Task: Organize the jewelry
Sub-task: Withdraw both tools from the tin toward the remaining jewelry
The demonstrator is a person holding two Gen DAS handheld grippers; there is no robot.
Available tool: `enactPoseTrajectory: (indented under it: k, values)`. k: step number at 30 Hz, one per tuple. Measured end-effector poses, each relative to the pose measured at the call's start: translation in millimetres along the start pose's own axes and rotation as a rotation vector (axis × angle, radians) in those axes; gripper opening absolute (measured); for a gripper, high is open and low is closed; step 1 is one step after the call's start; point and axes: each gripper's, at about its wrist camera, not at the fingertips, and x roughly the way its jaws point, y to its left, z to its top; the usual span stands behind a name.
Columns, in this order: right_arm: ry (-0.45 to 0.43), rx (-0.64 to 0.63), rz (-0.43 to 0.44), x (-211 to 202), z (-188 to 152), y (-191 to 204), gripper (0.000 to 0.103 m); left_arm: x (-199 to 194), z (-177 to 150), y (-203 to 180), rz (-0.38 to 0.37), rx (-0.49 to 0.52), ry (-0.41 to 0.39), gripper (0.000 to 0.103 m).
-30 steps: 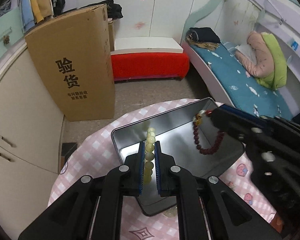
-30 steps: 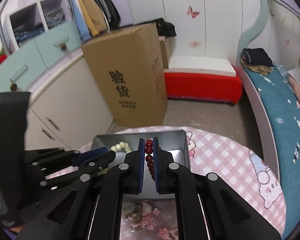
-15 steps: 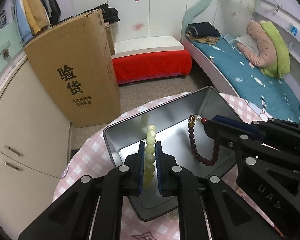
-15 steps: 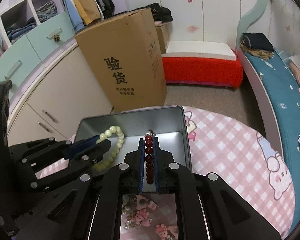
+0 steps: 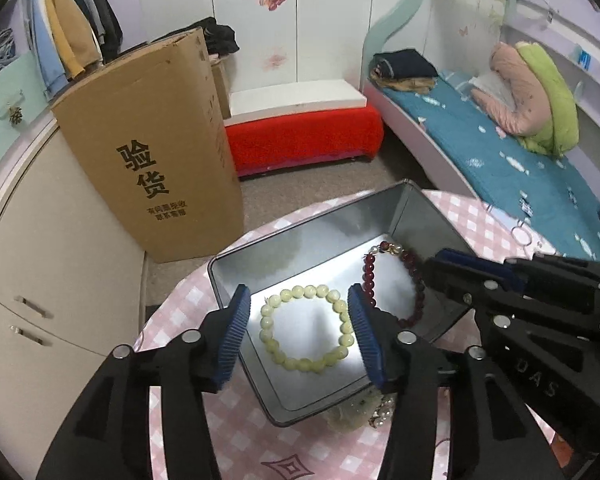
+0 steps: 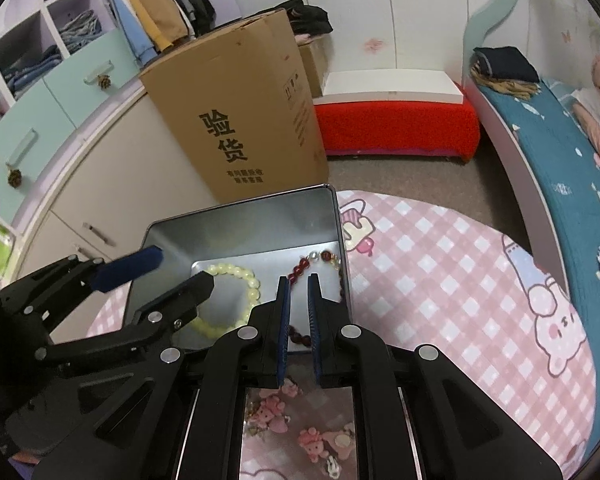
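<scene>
Both bracelets lie flat in the rectangular silver metal tin (image 5: 416, 216): the pale yellow bead bracelet (image 5: 306, 328) under the wide-open left tongs (image 5: 296, 330), the dark red bead bracelet (image 6: 320, 268) under the right tongs (image 6: 298, 330), parted slightly, holding nothing. More trinkets wait on the pink checked bench (image 6: 440, 264). Bedroom behind: cardboard box (image 5: 156, 148), blue bed (image 5: 500, 160).

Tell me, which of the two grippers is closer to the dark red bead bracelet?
Right. The right gripper sits directly over the dark red bracelet in the metal tin. The left gripper straddles the pale yellow bracelet beside it.
</scene>
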Motion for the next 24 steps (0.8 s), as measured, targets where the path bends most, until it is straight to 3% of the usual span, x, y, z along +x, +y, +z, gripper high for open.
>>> enactPoseTrajectory:
  k: [4,6,7,8,9,17,24]
  values:
    - [-0.021,0.003,-0.004,-15,-5,-2,0.011,-11,-3,-1,0.008,-0.016,-0.026,0.057]
    - [-0.045,0.005,-0.014,-26,-7,-4,0.024,-22,-5,0,0.002,-0.031,-0.058,0.063]
    - [-0.059,0.010,-0.001,-33,-9,-6,0.033,-27,-6,0,0.004,-0.039,-0.073,0.064]
    - [-0.075,0.015,-0.016,-39,-10,-7,0.049,-34,-9,1,0.005,-0.052,-0.090,0.065]
    - [-0.106,0.013,-0.037,-48,-12,-9,0.053,-37,-10,2,0.002,-0.062,-0.097,0.068]
    - [-0.183,-0.007,-0.082,-86,-36,-27,0.059,-79,-43,4,0.004,-0.158,-0.186,0.072]
    - [-0.112,-0.066,-0.140,-65,-80,-34,0.059,-74,-90,-3,-0.024,-0.234,-0.146,0.072]
